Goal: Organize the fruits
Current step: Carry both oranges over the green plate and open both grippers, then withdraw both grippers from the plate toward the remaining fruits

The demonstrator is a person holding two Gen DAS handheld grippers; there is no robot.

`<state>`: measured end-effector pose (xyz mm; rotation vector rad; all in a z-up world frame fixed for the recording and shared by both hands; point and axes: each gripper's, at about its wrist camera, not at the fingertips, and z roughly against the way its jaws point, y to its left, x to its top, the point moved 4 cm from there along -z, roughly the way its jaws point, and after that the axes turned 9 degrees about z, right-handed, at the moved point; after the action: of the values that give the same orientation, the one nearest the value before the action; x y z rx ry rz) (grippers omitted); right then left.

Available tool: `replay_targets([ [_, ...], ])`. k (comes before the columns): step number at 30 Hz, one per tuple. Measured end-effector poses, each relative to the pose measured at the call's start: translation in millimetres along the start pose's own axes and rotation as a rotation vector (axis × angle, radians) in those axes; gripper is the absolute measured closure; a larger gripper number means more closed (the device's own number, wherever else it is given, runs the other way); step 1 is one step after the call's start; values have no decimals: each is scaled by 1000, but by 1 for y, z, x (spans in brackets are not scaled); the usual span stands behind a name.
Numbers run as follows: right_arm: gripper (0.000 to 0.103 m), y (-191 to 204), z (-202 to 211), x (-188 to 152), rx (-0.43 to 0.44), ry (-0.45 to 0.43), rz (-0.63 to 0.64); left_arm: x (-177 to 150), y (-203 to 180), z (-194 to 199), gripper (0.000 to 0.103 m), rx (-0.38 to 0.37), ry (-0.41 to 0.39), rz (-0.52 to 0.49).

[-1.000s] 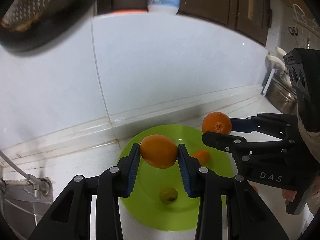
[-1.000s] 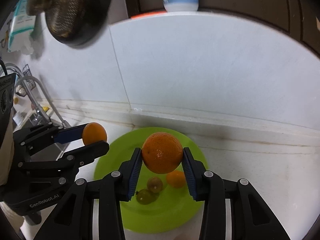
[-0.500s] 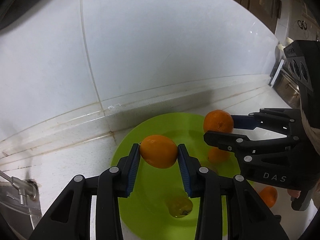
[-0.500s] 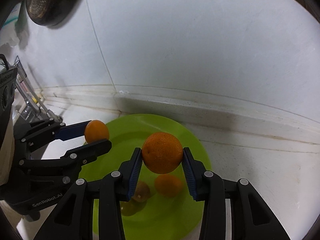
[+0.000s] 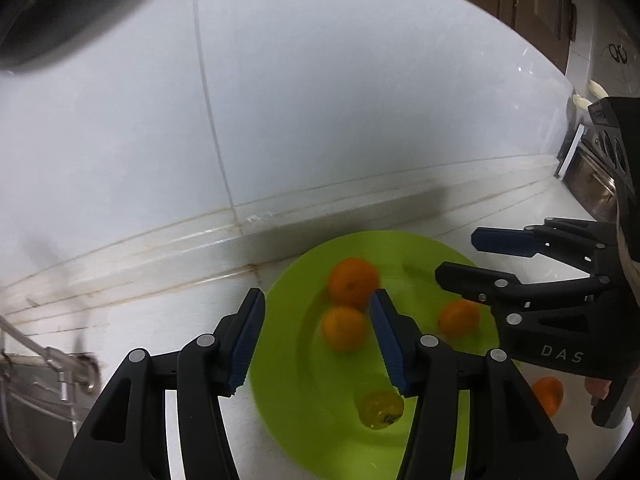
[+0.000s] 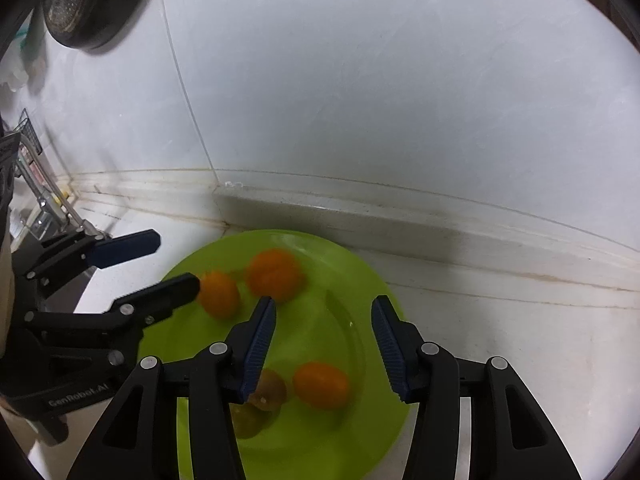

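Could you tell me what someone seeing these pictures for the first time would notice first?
The bright green plate on the white counter by the wall stands out at once, with orange fruits lying on it, blurred near its far side. Just above it, the left gripper and the right gripper have just been opening, and nothing is between their blue pads. One more orange lies off the plate, on the counter by the right gripper.

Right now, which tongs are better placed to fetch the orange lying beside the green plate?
Right. Both tongs have just been opening and hold nothing, but the orange lies close below the right tongs; the left tongs stand over the green plate.
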<state>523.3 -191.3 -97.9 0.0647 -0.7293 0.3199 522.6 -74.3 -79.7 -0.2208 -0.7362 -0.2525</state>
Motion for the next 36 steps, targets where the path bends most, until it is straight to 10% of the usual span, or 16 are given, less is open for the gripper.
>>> replay_targets([
  [23,44,41,154,-39,-180,-263,-9,-35,-24,134,30,-44,-166,-46],
  [36,41,47,183,-93,-216,-237,-72,-78,-42,156,28,-56,-164,-89],
])
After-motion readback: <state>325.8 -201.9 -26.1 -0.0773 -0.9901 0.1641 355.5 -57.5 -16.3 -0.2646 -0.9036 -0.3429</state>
